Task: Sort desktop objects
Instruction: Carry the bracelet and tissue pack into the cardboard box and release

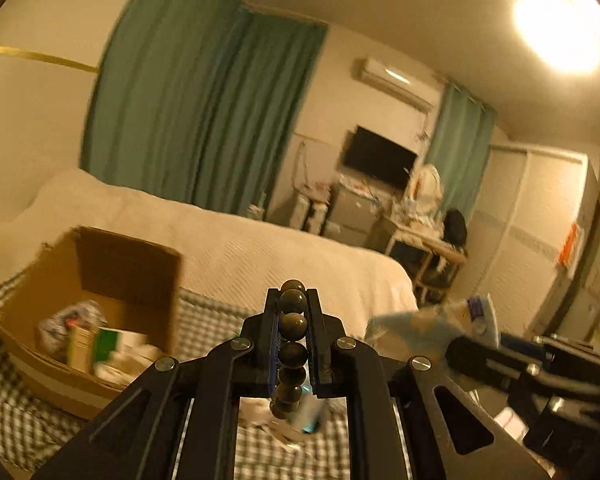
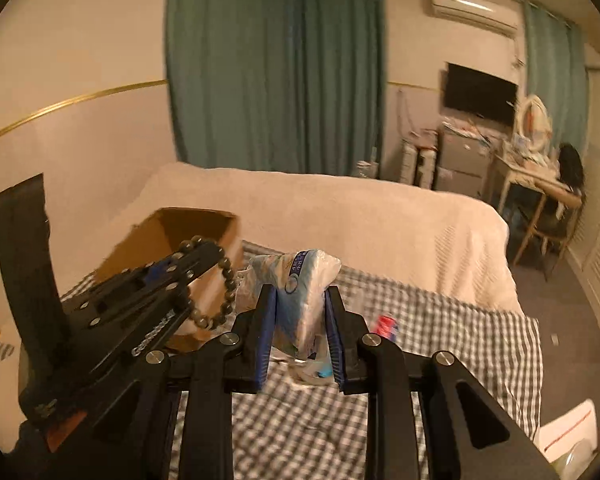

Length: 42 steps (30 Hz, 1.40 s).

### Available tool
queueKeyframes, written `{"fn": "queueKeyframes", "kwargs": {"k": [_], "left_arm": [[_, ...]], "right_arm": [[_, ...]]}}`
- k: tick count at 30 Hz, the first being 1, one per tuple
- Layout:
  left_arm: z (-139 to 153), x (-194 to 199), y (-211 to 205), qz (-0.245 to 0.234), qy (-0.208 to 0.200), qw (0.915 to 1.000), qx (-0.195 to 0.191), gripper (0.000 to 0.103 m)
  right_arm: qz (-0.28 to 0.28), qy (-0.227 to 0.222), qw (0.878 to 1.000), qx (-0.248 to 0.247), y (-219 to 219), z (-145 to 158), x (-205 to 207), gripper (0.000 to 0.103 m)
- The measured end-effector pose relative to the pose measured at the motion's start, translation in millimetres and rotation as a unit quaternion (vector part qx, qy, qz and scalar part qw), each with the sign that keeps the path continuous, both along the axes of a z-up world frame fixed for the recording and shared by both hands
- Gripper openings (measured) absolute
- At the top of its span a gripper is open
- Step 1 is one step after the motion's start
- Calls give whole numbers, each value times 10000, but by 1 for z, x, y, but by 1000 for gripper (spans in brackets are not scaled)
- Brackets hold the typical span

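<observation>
My left gripper (image 1: 293,300) is shut on a dark bead bracelet (image 1: 293,326) that runs down between its fingers. It hangs in the air to the right of an open cardboard box (image 1: 100,280) on the checked cloth. In the right wrist view the left gripper (image 2: 210,250) shows at the left with the bead bracelet (image 2: 226,288) looping below it, in front of the cardboard box (image 2: 188,226). My right gripper (image 2: 300,292) is shut on a blue and white tissue pack (image 2: 304,288), held up above the cloth. The tissue pack (image 1: 432,322) also appears blurred at the right of the left wrist view.
The box holds several packets and papers (image 1: 92,340). A checked cloth (image 2: 440,340) covers the near surface, with a small red item (image 2: 386,326) and clear wrappers on it. A white bed (image 2: 360,216) lies behind. A desk (image 2: 540,184) and chair stand far right.
</observation>
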<state>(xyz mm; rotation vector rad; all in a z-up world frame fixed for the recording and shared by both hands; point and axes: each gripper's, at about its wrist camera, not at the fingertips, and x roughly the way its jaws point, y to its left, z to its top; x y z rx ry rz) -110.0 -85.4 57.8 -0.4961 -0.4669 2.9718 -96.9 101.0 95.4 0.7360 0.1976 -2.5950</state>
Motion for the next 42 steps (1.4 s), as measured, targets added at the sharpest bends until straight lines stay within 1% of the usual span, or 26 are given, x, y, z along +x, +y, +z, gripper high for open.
{"fn": "queueKeyframes", "kwargs": {"k": [4, 6, 7, 11, 13, 16, 19, 20, 21, 23, 24, 25, 26, 27, 28, 30, 32, 34, 36, 38, 41, 42], "left_arm": [[4, -1, -57, 365, 100, 9992, 100, 11], [1, -6, -85, 564, 87, 9983, 114, 11], [-3, -9, -103, 743, 87, 9971, 169, 11], [-28, -25, -160, 1161, -78, 9926, 336, 11], [-43, -37, -182, 1344, -223, 9900, 355, 11], [-70, -53, -205, 1480, -506, 9865, 478, 11], [-88, -65, -212, 1482, -746, 9849, 491, 11], [-92, -68, -213, 1462, -796, 9849, 468, 11], [-96, -70, -213, 1431, -836, 9852, 430, 11], [-97, -75, -205, 1372, -895, 9862, 257, 13], [-96, -76, -202, 1363, -911, 9863, 191, 13], [-95, -76, -197, 1355, -925, 9864, 105, 21], [-93, -75, -191, 1362, -934, 9863, 31, 27], [-90, -72, -185, 1377, -930, 9861, -44, 39], [-86, -70, -179, 1407, -903, 9858, -135, 48], [-77, -63, -168, 1418, -820, 9861, -272, 50], [-64, -56, -153, 1393, -786, 9865, -349, 57], [-52, -46, -133, 1339, -725, 9876, -391, 71], [-40, -36, -109, 1175, -677, 9899, -410, 73], [-31, -27, -81, 906, -675, 9925, -476, 75], [-18, -16, -38, 666, -719, 9932, -620, 77], [-15, -13, -25, 546, -723, 9940, -620, 82]], "right_arm": [[343, 9, 9990, 269, -64, 1, 4, 23], [521, -35, 9981, 339, -95, -4, 0, 23], [596, -82, 9976, 352, -109, -7, -3, 23], [845, -410, 9952, 273, -159, -26, -27, 23], [901, -516, 9938, 394, -186, -40, -44, 23], [937, -714, 9919, 477, -211, -63, -66, 23], [906, -924, 9903, 516, -228, -83, -85, 23], [889, -975, 9897, 554, -231, -89, -91, 24], [864, -1005, 9894, 586, -232, -95, -95, 26], [833, -1046, 9893, 577, -229, -101, -106, 28], [803, -1078, 9895, 523, -225, -103, -108, 41], [771, -1059, 9902, 479, -221, -102, -108, 56], [726, -1000, 9915, 415, -217, -101, -107, 59], [685, -935, 9926, 374, -210, -98, -105, 59], [640, -876, 9934, 373, -203, -96, -103, 59], [509, -779, 9951, 348, -188, -90, -97, 60], [372, -683, 9966, 255, -170, -80, -92, 60], [193, -544, 9982, 166, -146, -66, -80, 60], [-6, -412, 9991, 106, -121, -51, -69, 60], [-176, -304, 9994, -10, -98, -39, -55, 60], [-438, -217, 9988, -103, -62, -25, -34, 60], [-526, -177, 9984, -117, -51, -22, -26, 60]]}}
